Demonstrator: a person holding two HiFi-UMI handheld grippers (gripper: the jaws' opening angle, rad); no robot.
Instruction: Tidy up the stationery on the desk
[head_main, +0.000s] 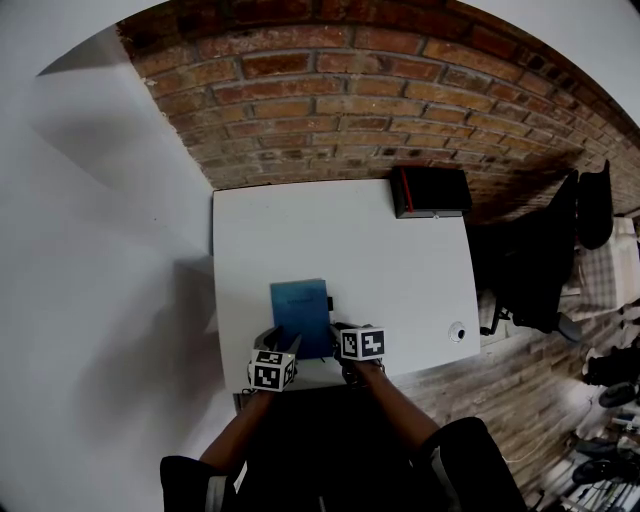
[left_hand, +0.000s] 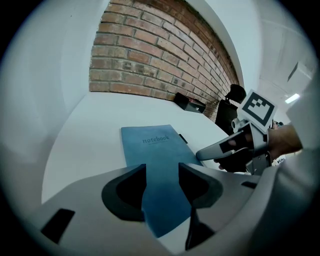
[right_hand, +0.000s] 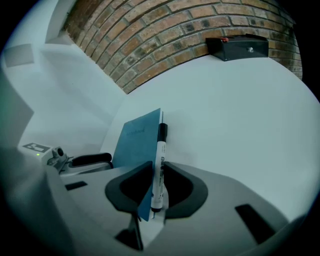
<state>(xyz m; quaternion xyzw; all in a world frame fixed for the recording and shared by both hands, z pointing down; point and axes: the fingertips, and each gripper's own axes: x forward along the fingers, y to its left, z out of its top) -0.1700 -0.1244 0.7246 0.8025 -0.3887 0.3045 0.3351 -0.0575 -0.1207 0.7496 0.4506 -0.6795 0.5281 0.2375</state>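
A blue notebook lies flat on the white desk near its front edge, cover up. My left gripper hovers over the notebook's near left corner. In the left gripper view its jaws stand open, and the notebook shows through the gap. A white pen with a black cap lies along the notebook's right edge. My right gripper is shut on the pen's near end. From the head view the right gripper sits at the notebook's near right corner, the pen cap just beyond it.
A black box stands at the desk's back right corner against the brick wall. A small round object lies near the front right edge. A dark office chair stands to the right of the desk.
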